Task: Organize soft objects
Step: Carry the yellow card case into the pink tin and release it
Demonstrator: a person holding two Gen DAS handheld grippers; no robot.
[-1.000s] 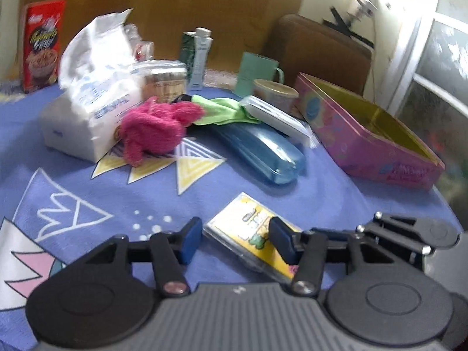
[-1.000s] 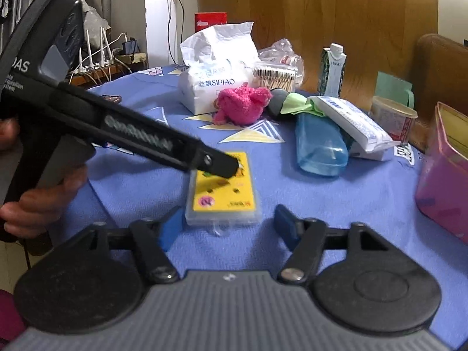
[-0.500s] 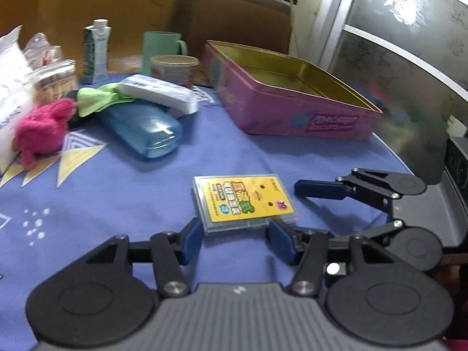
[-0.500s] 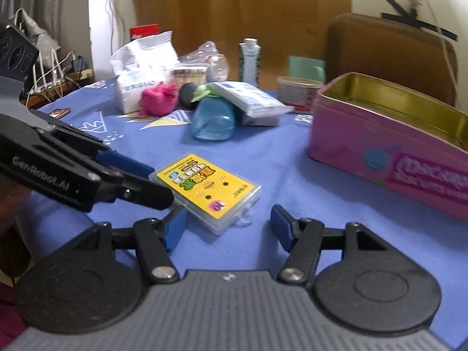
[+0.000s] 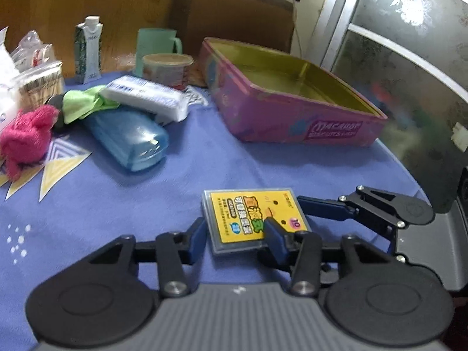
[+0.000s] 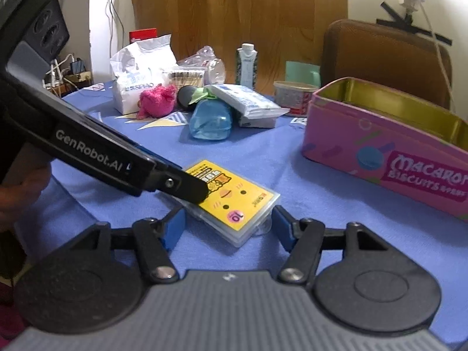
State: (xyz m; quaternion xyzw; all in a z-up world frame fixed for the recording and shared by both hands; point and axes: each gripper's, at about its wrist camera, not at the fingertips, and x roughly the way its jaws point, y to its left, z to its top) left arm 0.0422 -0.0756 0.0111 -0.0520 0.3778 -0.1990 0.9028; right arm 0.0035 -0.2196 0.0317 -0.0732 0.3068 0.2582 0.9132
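A yellow card pack (image 5: 251, 216) in a clear case lies flat on the blue tablecloth. My left gripper (image 5: 237, 234) is closing on the pack's near corner, one pad against its left edge and the other finger over its face. In the right wrist view that gripper's black fingertip (image 6: 193, 190) rests on the pack (image 6: 234, 199). My right gripper (image 6: 228, 228) stands open, with the pack's other corner between its fingers and untouched. A pink plush toy (image 5: 26, 137) and a green cloth (image 5: 84, 102) lie in the pile at the far left.
An open, empty pink biscuit tin (image 5: 292, 117) stands at the back right. Left of it lie a blue plastic case (image 5: 128, 140), a white wipes pack (image 5: 146, 99), a tub, a green mug, a carton and a tissue bag (image 6: 140, 79). The table edge curves close on the right.
The left view has swung right from the pile to the tin. The left jaws have narrowed onto the yellow pack's corner. The right gripper has come up to the pack's other side.
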